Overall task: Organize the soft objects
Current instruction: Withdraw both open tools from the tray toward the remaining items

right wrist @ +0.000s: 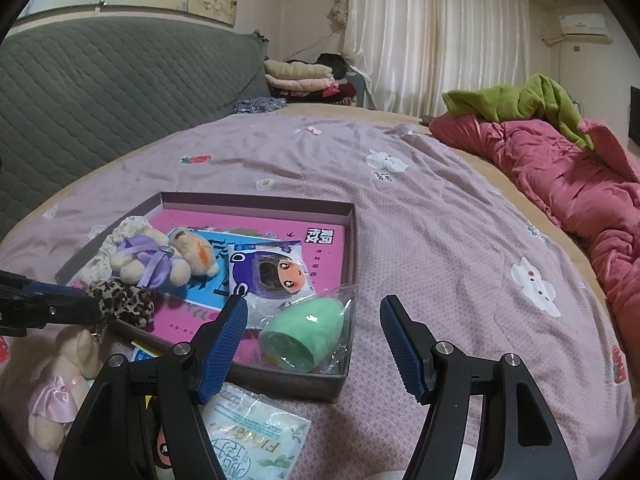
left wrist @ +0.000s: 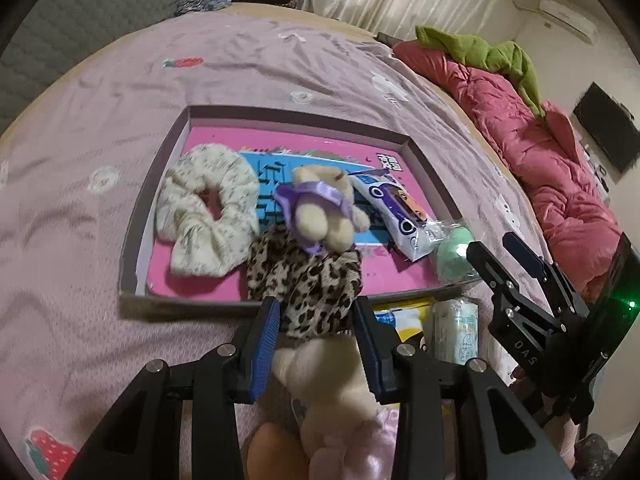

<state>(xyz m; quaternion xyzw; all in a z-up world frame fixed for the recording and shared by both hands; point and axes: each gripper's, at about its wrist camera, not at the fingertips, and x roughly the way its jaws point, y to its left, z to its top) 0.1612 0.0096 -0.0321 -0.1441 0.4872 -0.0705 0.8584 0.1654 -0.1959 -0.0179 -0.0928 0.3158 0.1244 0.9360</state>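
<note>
Left gripper [left wrist: 316, 322] fingers clamped on the leopard scrunchie [left wrist: 304, 276], hanging over the near wall of the box [left wrist: 280, 114]. Right gripper [right wrist: 314, 344] fingers apart, empty, over the box's near corner. Already in: white scrunchie [left wrist: 204, 208], bear in purple [left wrist: 320, 210], snack pack [left wrist: 394, 216], bagged green egg [right wrist: 306, 334]. Left on the bed [right wrist: 420, 220]: bear in pink [right wrist: 60, 388], tissue pack [right wrist: 256, 432]. Roughly two-thirds done, by my read
</note>
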